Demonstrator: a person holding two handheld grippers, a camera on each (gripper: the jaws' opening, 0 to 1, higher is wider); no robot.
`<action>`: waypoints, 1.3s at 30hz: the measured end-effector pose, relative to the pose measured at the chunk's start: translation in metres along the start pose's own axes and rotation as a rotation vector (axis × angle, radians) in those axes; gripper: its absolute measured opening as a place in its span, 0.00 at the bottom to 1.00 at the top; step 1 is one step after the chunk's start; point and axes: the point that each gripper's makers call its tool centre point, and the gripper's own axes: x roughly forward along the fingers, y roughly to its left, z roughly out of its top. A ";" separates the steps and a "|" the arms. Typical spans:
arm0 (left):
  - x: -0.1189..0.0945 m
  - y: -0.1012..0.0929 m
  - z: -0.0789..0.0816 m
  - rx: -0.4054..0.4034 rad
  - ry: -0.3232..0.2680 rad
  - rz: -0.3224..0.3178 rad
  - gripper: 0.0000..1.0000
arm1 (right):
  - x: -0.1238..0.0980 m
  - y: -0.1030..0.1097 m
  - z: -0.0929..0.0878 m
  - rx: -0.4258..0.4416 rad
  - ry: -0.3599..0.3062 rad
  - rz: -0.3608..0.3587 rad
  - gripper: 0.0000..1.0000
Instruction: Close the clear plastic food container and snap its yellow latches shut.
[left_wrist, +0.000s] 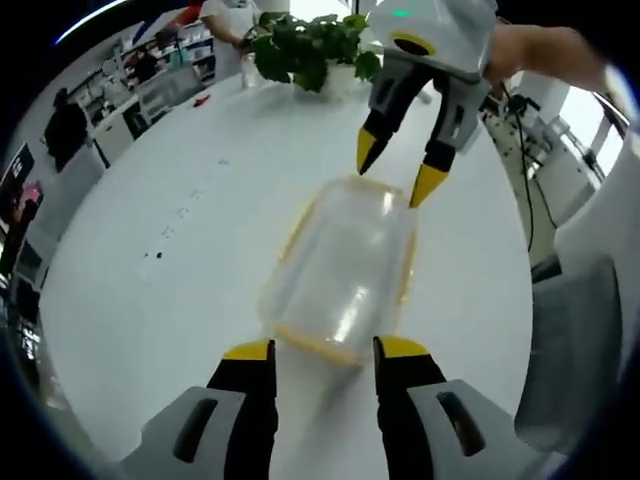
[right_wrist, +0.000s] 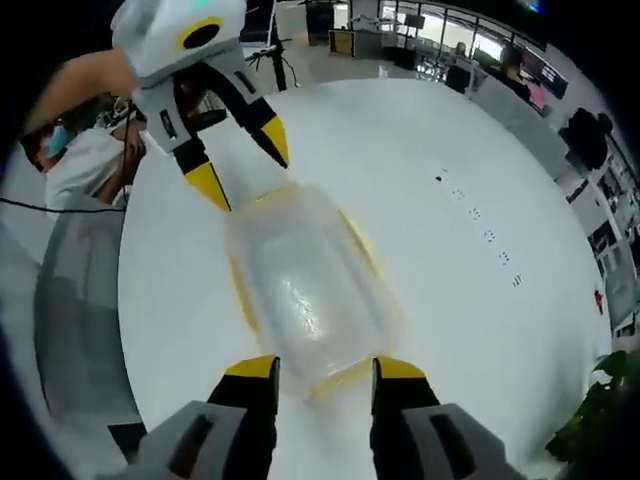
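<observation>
A clear rectangular plastic food container with yellow rim lies in the middle of a round white tabletop, with its lid resting on top. Nothing can be made out inside it through the blurred, glossy plastic.

In the left gripper view, the left tongs stand released, their yellow-tipped jaws parted at the near short end of the container, one on each side of that end. At the far short end the right tongs reach down from above, jaws spread, the tips just over the rim. Whether either set touches the plastic cannot be told.

In the right gripper view the same arrangement shows from the other end: the right tongs straddle the near end of the container, and the left tongs hang apart over the far end.

Bare white tabletop surrounds the container on all sides, with wide room towards the edges. A leafy green potted plant stands near the far edge, well apart from the container.
</observation>
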 end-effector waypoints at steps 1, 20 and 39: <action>0.000 0.000 0.000 0.012 0.001 -0.001 0.36 | 0.000 0.001 0.001 -0.011 -0.002 0.005 0.33; 0.008 -0.012 0.015 0.242 0.018 -0.015 0.32 | 0.009 0.003 0.012 -0.169 -0.010 0.039 0.30; 0.021 -0.015 0.036 0.296 -0.002 -0.031 0.32 | 0.015 0.006 0.034 -0.188 -0.071 0.069 0.27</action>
